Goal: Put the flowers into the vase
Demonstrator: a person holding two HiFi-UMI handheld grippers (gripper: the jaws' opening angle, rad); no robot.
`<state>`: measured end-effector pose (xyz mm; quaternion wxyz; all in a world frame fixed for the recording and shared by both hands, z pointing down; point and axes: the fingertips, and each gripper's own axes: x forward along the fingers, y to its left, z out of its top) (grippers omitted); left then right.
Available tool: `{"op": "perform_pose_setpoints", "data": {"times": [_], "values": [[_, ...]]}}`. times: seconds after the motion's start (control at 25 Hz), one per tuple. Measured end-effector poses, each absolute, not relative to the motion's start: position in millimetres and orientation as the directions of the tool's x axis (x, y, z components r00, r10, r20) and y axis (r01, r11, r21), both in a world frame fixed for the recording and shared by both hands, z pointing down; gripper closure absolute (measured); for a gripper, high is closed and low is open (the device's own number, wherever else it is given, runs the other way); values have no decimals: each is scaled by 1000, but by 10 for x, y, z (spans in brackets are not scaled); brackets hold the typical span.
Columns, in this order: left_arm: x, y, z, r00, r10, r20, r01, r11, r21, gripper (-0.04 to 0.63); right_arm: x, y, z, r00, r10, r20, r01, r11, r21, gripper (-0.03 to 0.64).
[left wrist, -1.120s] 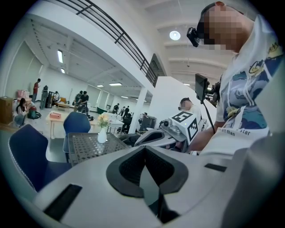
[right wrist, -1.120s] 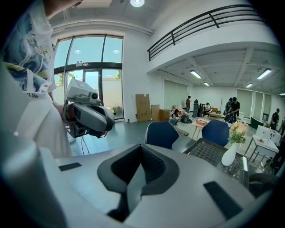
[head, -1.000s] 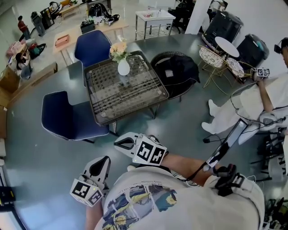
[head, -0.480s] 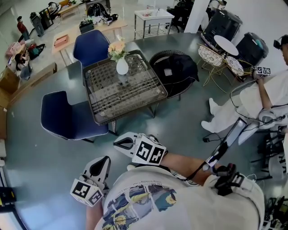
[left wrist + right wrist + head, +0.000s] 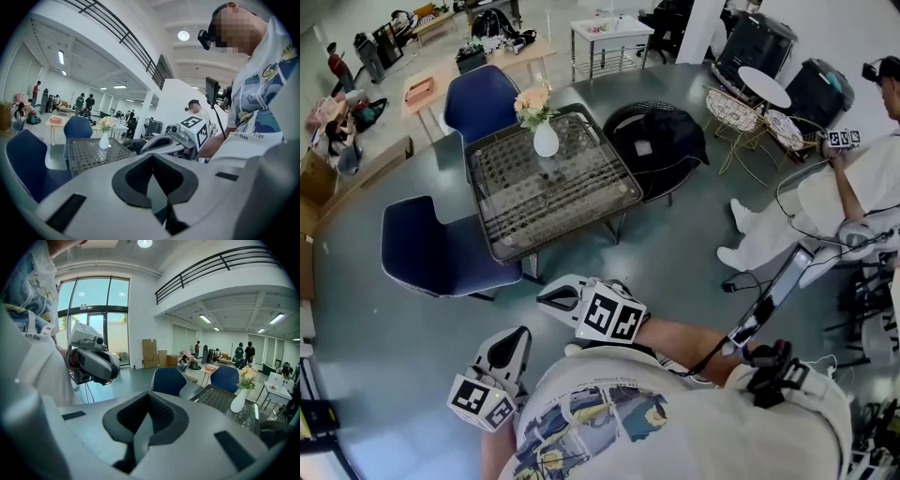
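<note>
on the far edge of the square glass-topped table point(image 5: 581, 202), the peach flowers point(image 5: 532, 99) stand in the white ceramic vase point(image 5: 546, 142), all drifted slightly up-left in the head view, while the left gripper point(image 5: 517, 334) and right gripper point(image 5: 543, 299) stay pressed closed, empty.

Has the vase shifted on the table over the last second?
No. The vase keeps its spot near the far edge of the mesh table; both drift left together in the head view.

Bright, sharp, fisheye-warped edges
</note>
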<state>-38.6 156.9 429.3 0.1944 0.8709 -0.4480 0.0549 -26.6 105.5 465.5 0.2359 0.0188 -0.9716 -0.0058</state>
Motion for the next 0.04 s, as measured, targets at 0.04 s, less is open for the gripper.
{"op": "perform_pose_setpoints", "data": {"times": [0.04], "values": [[-369,1560,4291,593,-758,270,-801,-524,290,586,-250,1043,4651,-888,-40,458,-34,999,21,607]]}}
